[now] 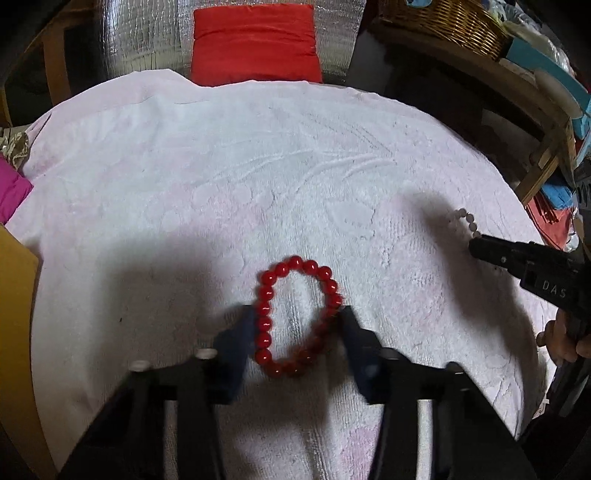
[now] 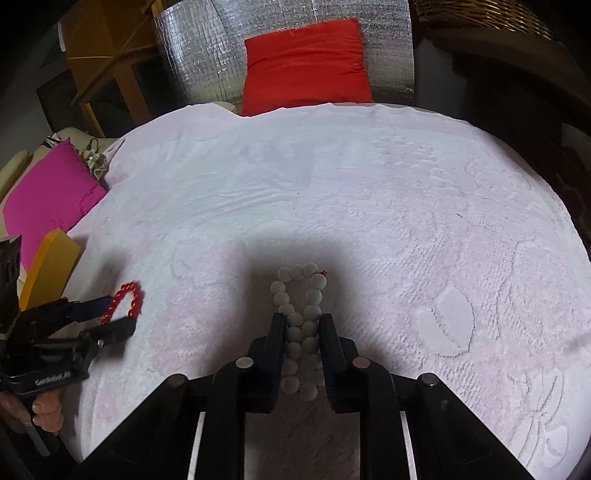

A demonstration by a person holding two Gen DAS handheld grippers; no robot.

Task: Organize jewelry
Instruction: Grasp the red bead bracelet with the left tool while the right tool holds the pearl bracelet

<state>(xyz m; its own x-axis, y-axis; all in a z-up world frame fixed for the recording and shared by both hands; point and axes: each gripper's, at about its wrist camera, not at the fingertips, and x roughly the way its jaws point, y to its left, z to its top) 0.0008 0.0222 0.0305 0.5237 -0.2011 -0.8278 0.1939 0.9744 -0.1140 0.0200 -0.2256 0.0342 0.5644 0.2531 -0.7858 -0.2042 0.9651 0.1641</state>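
On the towel-covered bench (image 1: pixel 258 155), seen from the left wrist, a red bead bracelet (image 1: pixel 298 315) lies as a long oval between the left gripper (image 1: pixel 297 314) tips. Its jaws sit against the bracelet's two sides, pinching the loop; blur keeps me from judging how firmly. Out at 3 o'clock, the right gripper (image 1: pixel 476 245) reaches in, pale beads (image 1: pixel 466 220) poking past its tip, with a hand (image 1: pixel 561 341) behind it. A red cushion (image 1: pixel 255 44) stands at 12 o'clock beyond the bench, a wicker basket (image 1: pixel 447 22) at 1 o'clock.

From the right wrist, the white bead bracelet (image 2: pixel 300 328) is squeezed into two touching rows of beads, and the jaws are clamped on both sides of it, its far end sticking out toward 12 o'clock. At 9 o'clock the left gripper shows side-on with the red bracelet at its tip. A magenta cushion (image 2: pixel 48 195) lies at 10 o'clock.
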